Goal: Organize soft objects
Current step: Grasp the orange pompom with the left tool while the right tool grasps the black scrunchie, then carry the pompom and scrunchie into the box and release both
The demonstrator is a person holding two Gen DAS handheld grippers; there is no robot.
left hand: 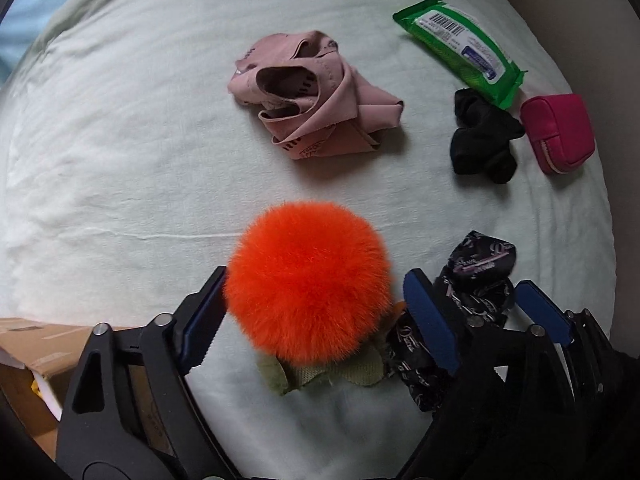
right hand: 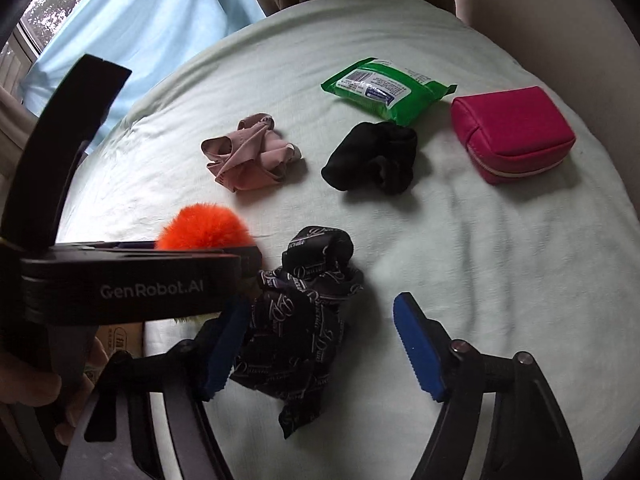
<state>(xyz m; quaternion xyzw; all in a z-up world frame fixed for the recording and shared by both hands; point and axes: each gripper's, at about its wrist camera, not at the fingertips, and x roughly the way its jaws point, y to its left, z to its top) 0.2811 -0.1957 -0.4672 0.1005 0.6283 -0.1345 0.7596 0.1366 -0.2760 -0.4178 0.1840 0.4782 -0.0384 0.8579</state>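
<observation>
Seven soft things lay on the bed, which was covered in a pale green sheet: one orange pompom, one black printed cloth, one pink garment, one plain black cloth, one green wipes packet, one magenta zip pouch and one olive knit scrap peeking out under the pompom.

In the left wrist view the pompom sat at the centre, slightly toward 6 o'clock. It was round, so it had no long axis. The pink garment lay crumpled at 12 o'clock from it, the wipes packet at 1 o'clock with its long axis slanting from upper left to lower right, and the pouch and plain black cloth at 2 o'clock.

The left hand-held gripper straddled the pompom, its jaws spread, the left pad just at the fur's edge (whether it pressed in, I could not tell).

In the right wrist view the printed cloth lay bunched between the pads of the right hand-held gripper, its long axis running from 12 toward 6 o'clock. Those jaws were spread too, the left pad at the fabric's edge and the right pad well clear of it.
</observation>
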